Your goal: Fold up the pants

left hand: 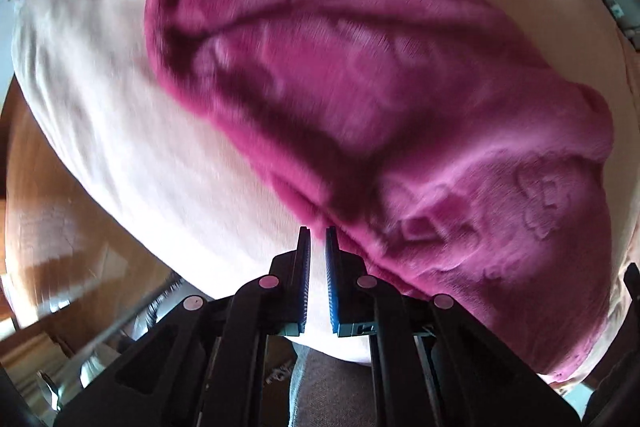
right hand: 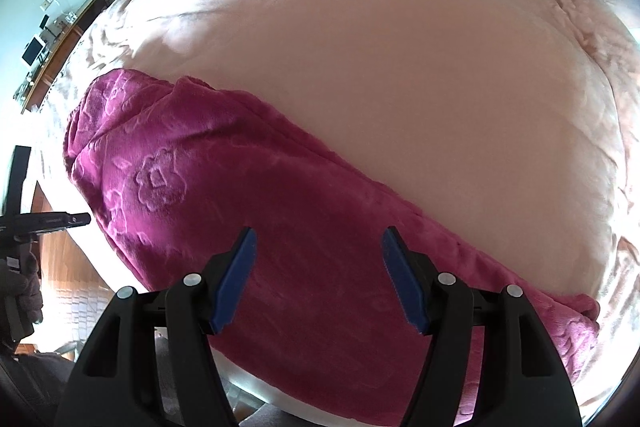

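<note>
Magenta fleece pants (left hand: 360,75) with an embossed flower pattern lie on a pale pink bed cover (left hand: 120,131). In the left wrist view my left gripper (left hand: 318,233) is nearly shut with nothing between its blue pads, just off the pants' near edge. In the right wrist view the pants (right hand: 240,187) stretch from left to lower right. My right gripper (right hand: 316,239) is open and hovers over the pants' middle. The left gripper (right hand: 60,221) shows at the far left edge of that view.
The pink bed cover (right hand: 400,67) fills most of the right wrist view. A wooden shelf with small items (right hand: 80,19) runs along the bed's far left side. Wooden floor (left hand: 60,207) lies beyond the bed's edge.
</note>
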The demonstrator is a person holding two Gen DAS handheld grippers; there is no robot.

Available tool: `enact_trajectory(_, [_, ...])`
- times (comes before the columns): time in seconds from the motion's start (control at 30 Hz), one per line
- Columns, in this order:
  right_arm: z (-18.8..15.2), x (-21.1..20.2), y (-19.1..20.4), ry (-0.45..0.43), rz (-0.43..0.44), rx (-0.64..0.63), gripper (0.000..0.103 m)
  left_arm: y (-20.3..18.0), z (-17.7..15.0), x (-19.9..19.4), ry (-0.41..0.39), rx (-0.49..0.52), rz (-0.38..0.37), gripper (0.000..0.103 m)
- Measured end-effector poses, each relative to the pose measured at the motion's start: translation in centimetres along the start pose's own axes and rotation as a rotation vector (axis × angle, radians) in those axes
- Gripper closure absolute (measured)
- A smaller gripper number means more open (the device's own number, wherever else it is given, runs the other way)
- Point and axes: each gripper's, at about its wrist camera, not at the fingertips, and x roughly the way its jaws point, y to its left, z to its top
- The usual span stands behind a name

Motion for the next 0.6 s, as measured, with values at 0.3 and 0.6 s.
enact_trajectory(0.3, [5.9, 1.6, 1.7, 0.004, 0.12, 0.119, 0.036, -2.3, 6.6, -4.2, -0.135, 0.128, 0.001, 0.095])
enact_trajectory(0.6, [12.6, 6.3, 4.9, 0.04, 0.195, 0.159, 0.031, -0.6, 13.6, -4.5, -0.197, 0.157, 0.026, 0.038])
